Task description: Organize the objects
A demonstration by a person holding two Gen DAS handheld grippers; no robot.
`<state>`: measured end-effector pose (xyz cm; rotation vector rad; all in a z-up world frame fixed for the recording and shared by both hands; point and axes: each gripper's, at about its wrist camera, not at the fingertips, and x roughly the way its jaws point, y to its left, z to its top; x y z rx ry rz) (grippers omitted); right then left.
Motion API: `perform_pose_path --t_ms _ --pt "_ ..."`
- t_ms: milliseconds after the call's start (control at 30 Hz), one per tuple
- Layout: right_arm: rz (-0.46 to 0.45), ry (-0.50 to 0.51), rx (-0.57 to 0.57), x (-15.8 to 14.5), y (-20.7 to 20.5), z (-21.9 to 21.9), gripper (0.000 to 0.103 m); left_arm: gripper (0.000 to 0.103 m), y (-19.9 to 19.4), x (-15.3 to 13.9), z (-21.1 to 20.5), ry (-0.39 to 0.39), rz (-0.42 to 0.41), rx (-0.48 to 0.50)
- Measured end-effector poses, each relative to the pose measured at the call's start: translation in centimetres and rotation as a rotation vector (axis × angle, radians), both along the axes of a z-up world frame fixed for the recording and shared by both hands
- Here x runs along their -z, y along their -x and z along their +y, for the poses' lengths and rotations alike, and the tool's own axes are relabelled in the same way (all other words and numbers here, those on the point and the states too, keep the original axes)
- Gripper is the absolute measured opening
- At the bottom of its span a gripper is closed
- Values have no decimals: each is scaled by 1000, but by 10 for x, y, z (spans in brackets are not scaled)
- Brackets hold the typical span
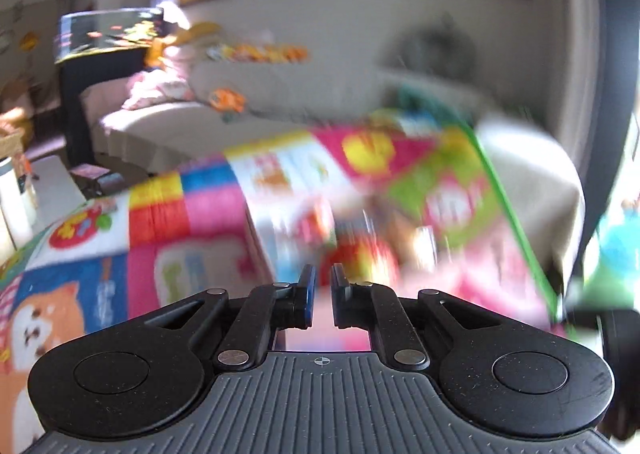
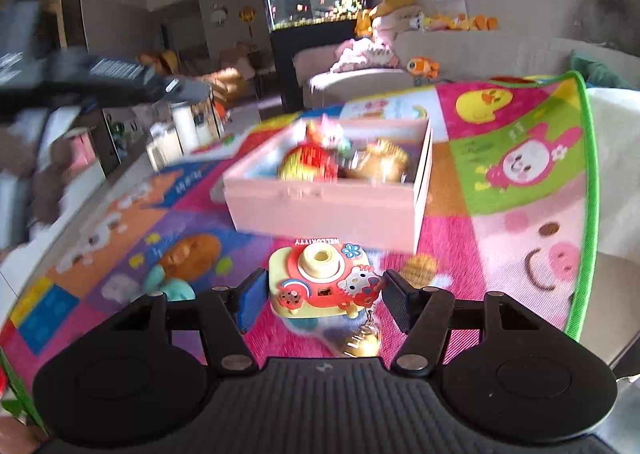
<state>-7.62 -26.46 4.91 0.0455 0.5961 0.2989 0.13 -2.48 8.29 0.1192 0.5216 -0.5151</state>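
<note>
The colourful play mat (image 2: pixel 520 181) ends at a green border on the right, and bare mat lies open between the right gripper (image 2: pixel 322 300) and the pink box (image 2: pixel 328 209). The box stands farther ahead, holding several toys. A toy camera (image 2: pixel 324 282) sits between the half-open jaws, tilted, with a gold charm (image 2: pixel 362 342) hanging below it; whether the pads press it I cannot tell. The left gripper (image 1: pixel 323 290) is closed with nothing between its fingers, pointing slightly downward over the blurred mat.

A home living room: sofa (image 2: pixel 360 81), fish tank (image 2: pixel 316 7), bright children's play mat (image 2: pixel 520 173).
</note>
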Motion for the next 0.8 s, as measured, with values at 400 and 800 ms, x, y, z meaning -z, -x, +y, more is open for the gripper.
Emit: perform_pose_path --t_ms 400,800 --pt "59 159 -180 16 22 50 101 16 68 68 -4 -373 -23 175" --pt "138 171 -97 34 16 38 103 23 18 81 -12 -203 199 73"
